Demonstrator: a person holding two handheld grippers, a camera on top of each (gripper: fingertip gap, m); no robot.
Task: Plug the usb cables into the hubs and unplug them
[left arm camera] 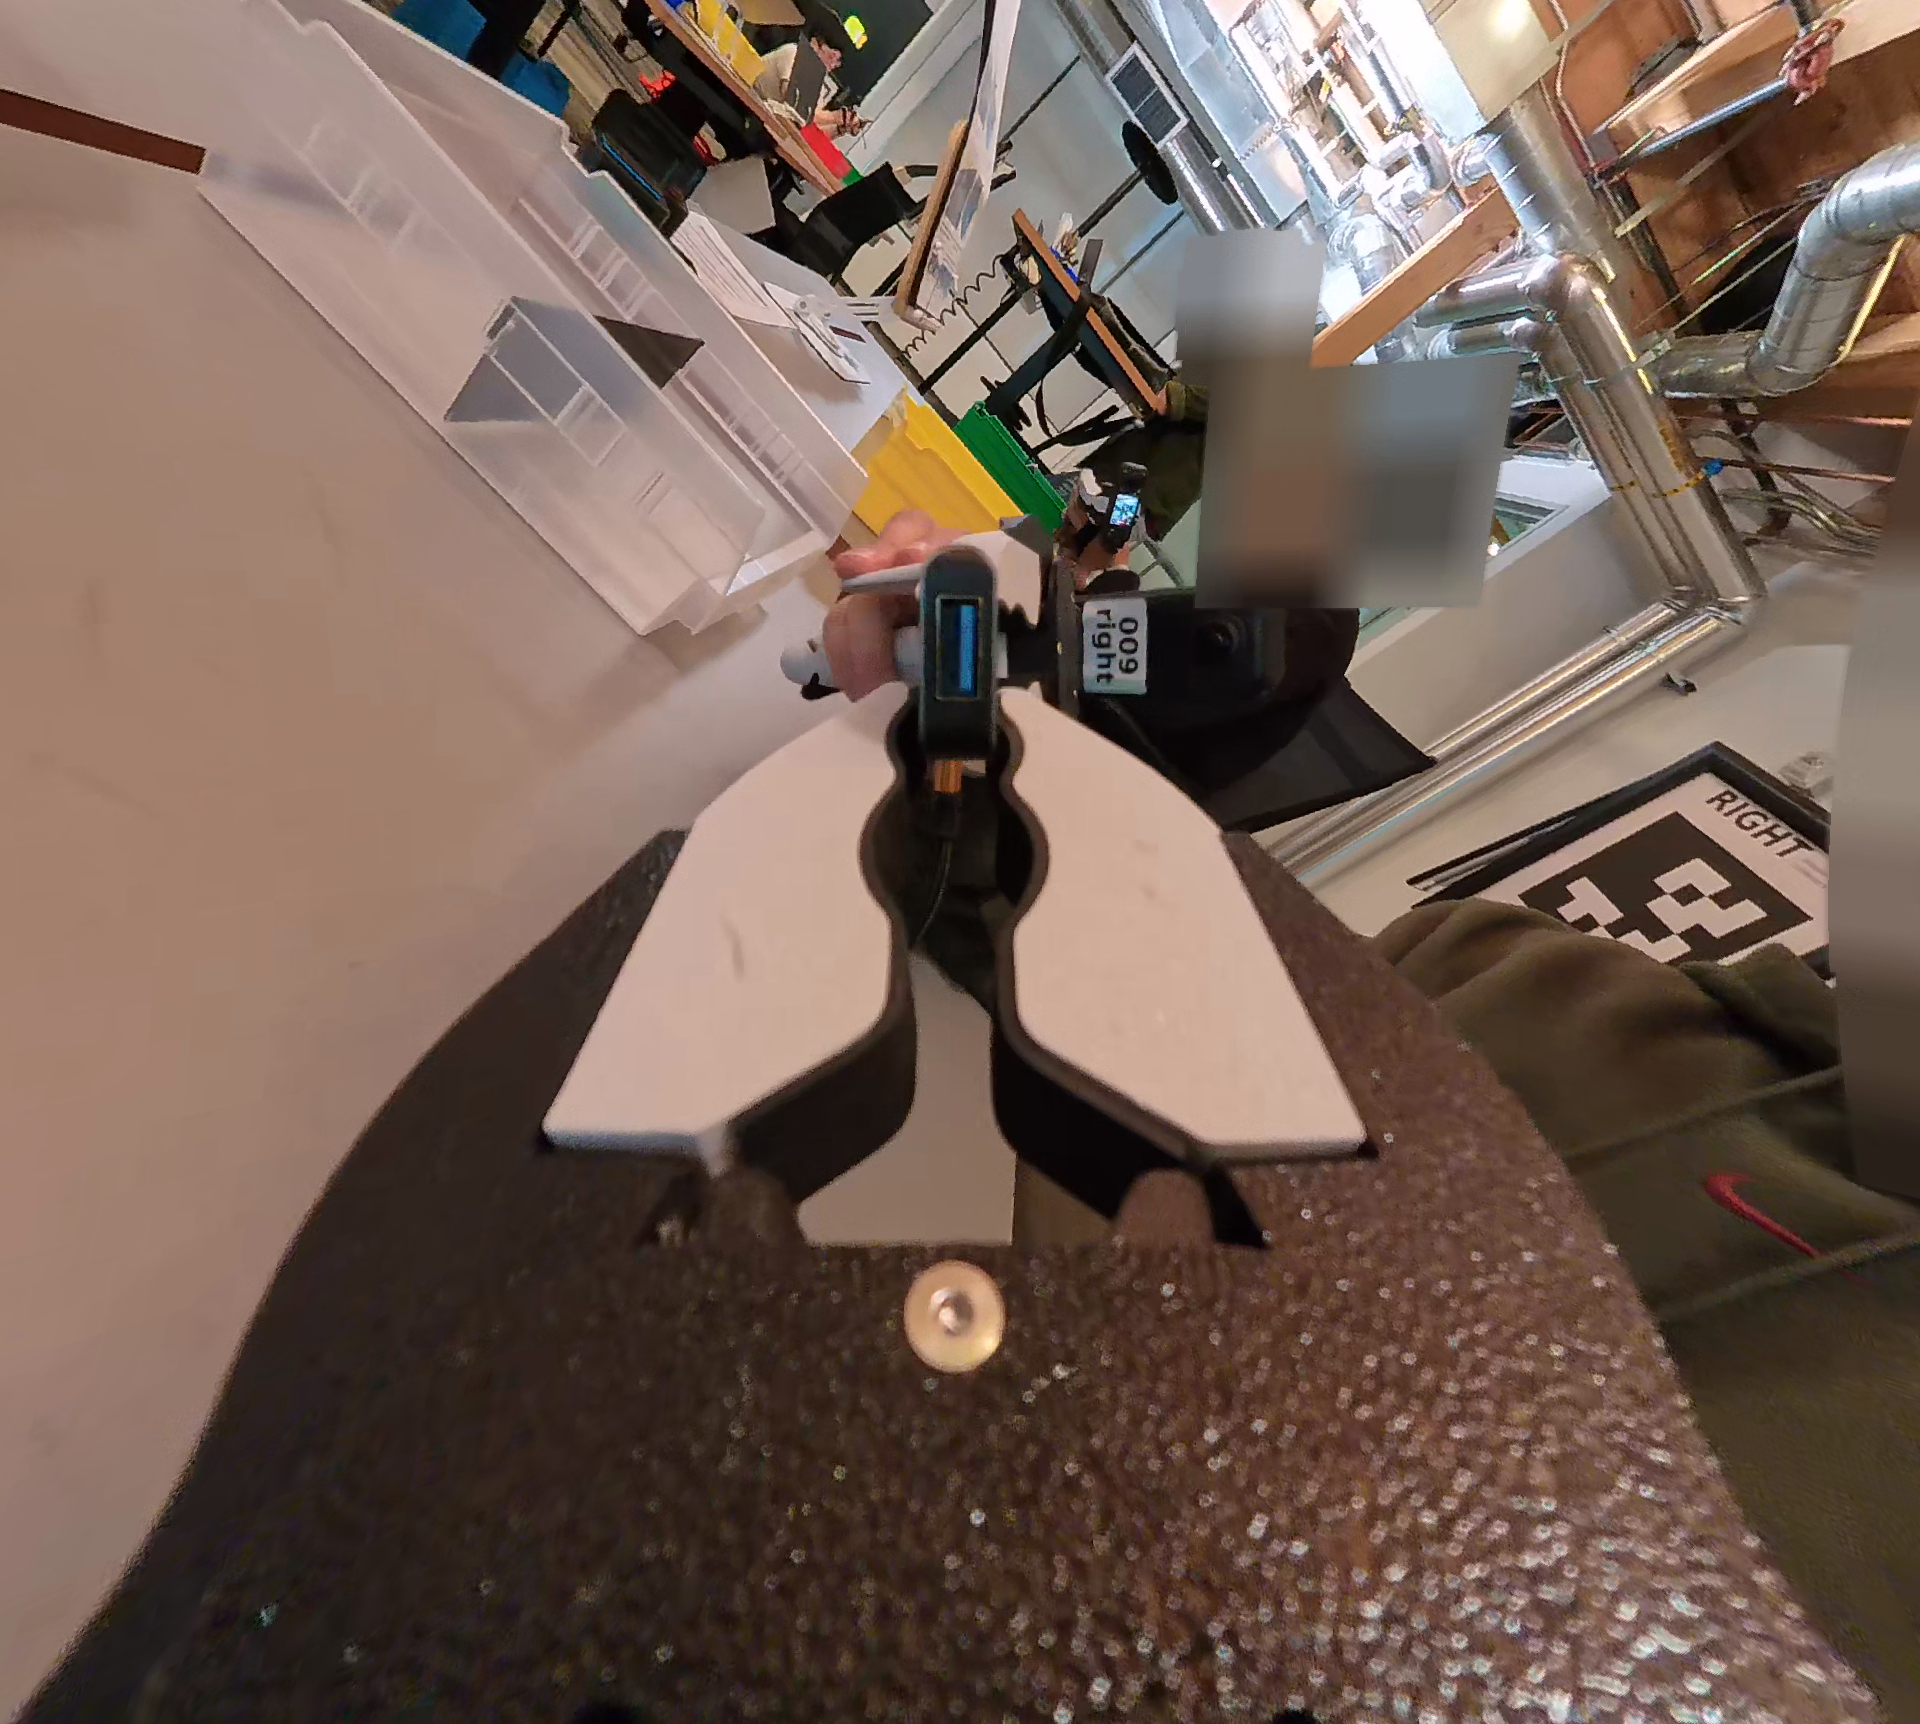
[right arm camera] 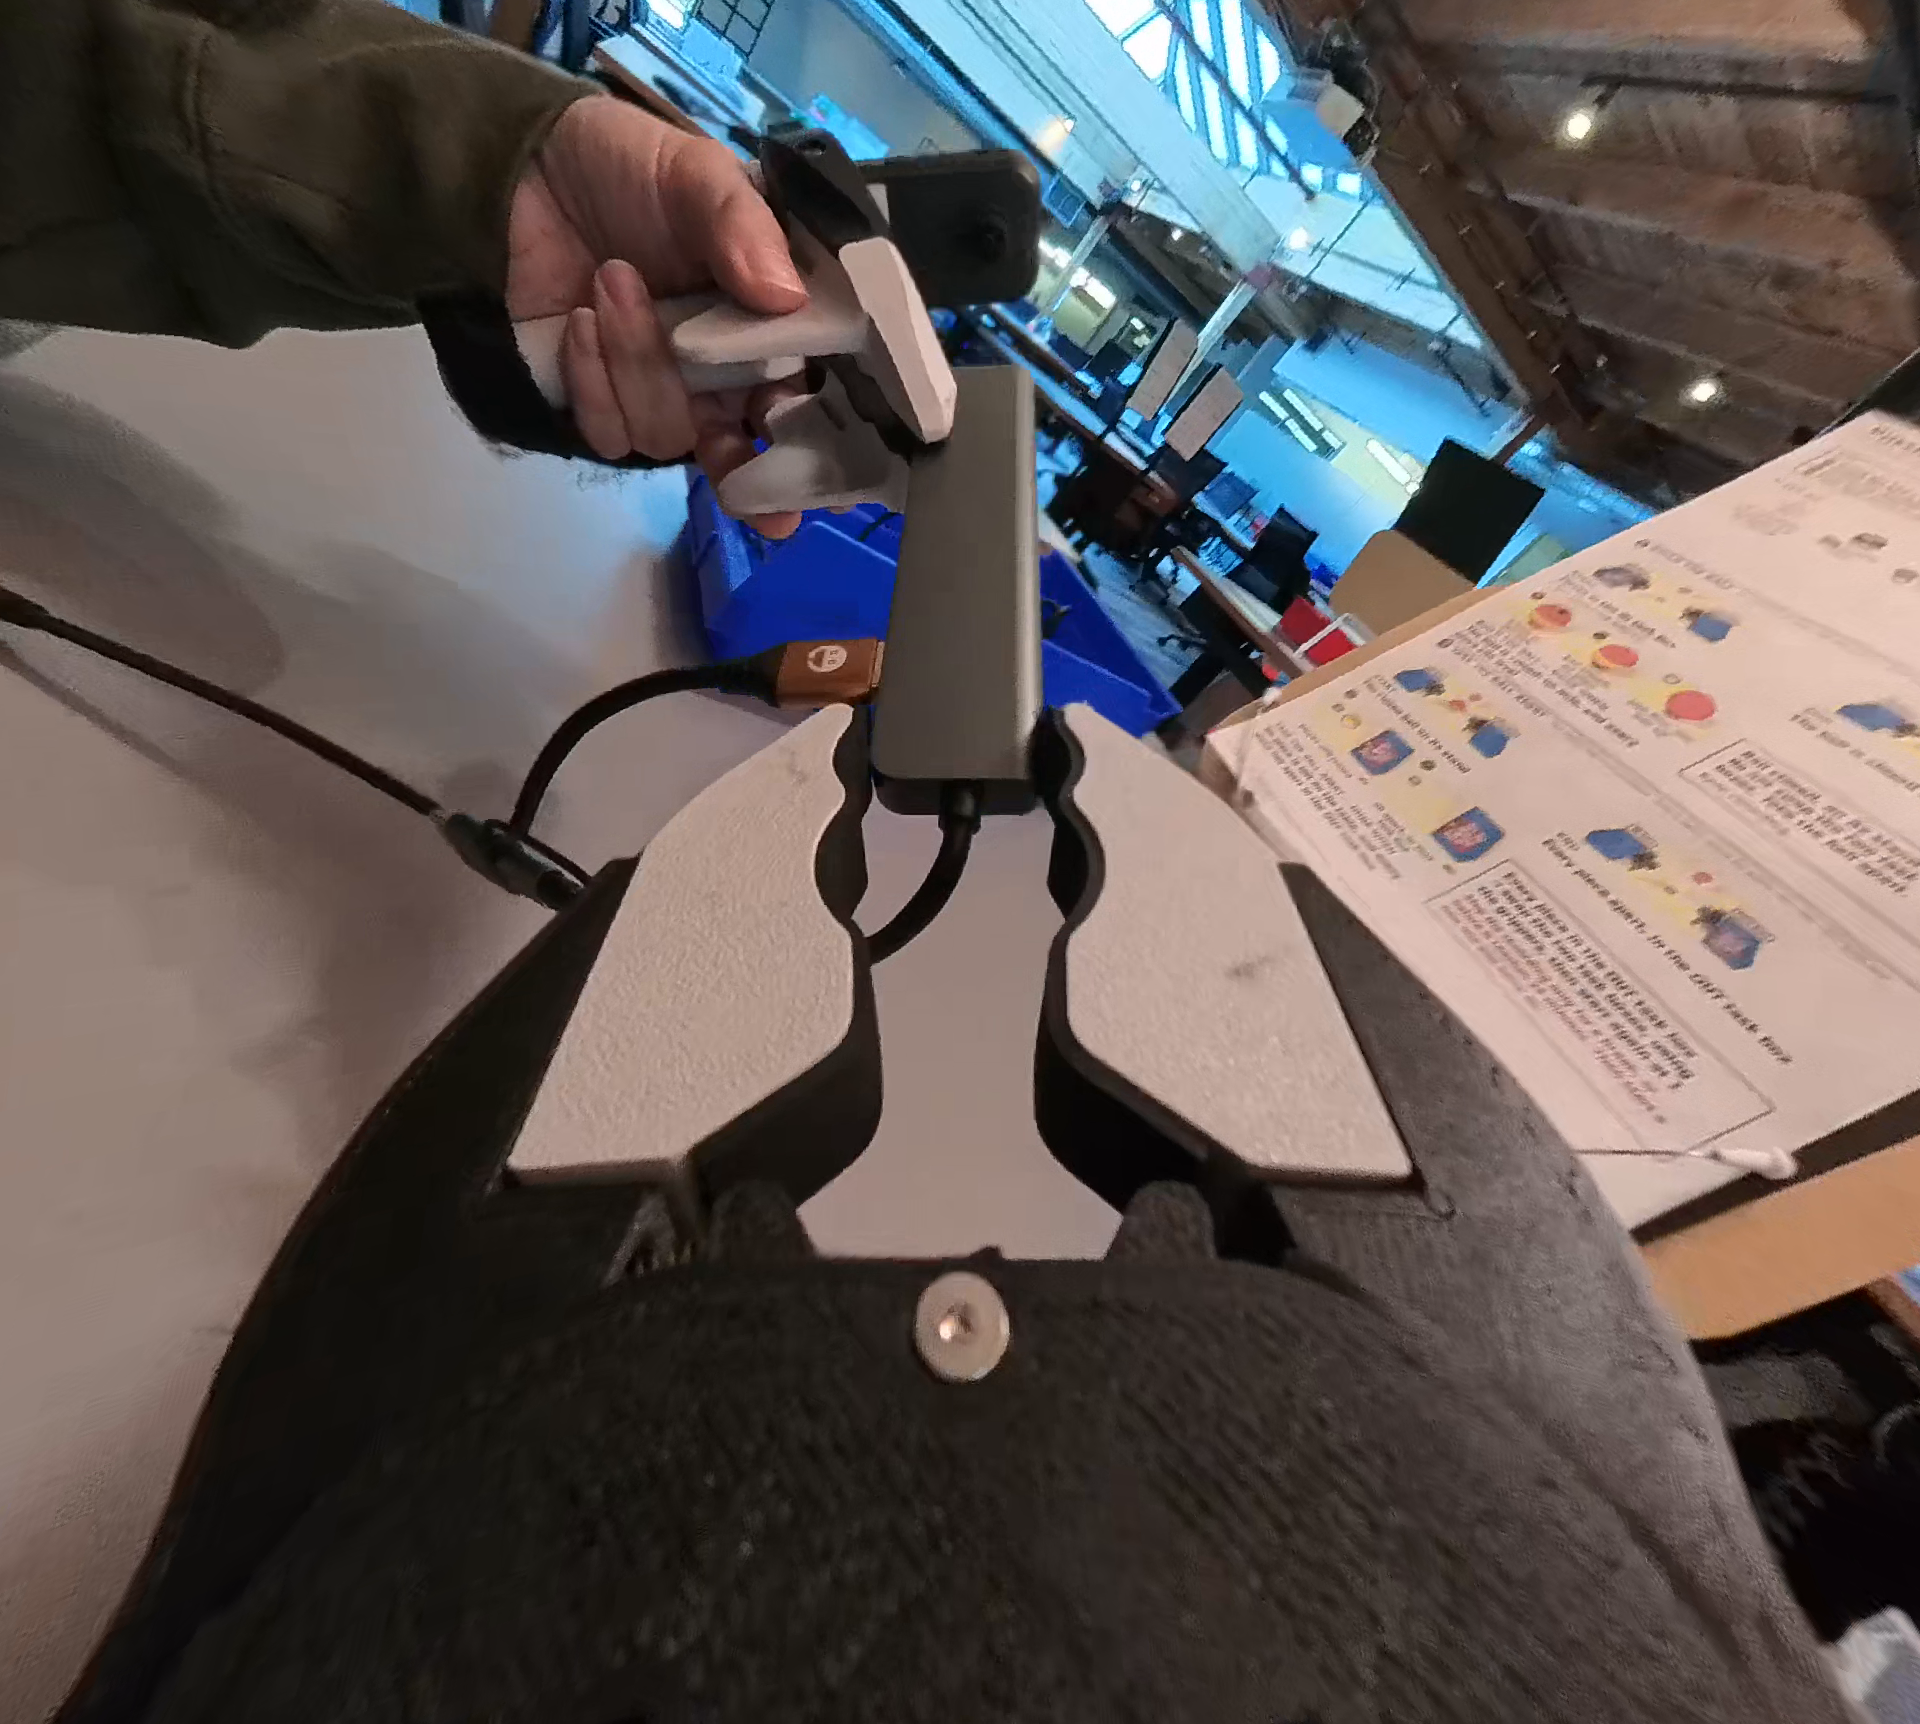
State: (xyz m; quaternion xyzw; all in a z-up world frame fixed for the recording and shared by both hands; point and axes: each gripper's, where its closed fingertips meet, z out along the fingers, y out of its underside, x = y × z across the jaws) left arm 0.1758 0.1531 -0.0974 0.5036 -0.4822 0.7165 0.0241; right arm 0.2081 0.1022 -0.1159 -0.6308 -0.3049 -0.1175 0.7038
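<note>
A dark grey USB hub (right arm camera: 966, 573) is held in the air over the white table (right arm camera: 208, 843) between both grippers. My right gripper (right arm camera: 956, 765) is shut on the end where the hub's own cable leaves. My left gripper (left arm camera: 954, 739) is shut on the other end, whose blue port (left arm camera: 958, 646) faces its camera. The left gripper also shows in the right wrist view (right arm camera: 914, 438), held by a hand (right arm camera: 644, 272). A copper-coloured USB plug (right arm camera: 831, 672) with a black braided cable (right arm camera: 603, 718) sits in the hub's side. The right gripper's body (left arm camera: 1112, 646) shows behind the hub, its fingertips hidden.
Clear plastic bins (left arm camera: 499, 303) stand on the table (left arm camera: 208, 635), with yellow (left arm camera: 925, 469) and green (left arm camera: 1003, 448) bins beyond. A blue bin (right arm camera: 800, 594) sits past the hub. A printed sheet on a board (right arm camera: 1610, 791) lies to the right. A marker board (left arm camera: 1662, 895) lies by an olive sleeve (left arm camera: 1662, 1103). Some 7 centimeters of space lies between my two pairs of fingers.
</note>
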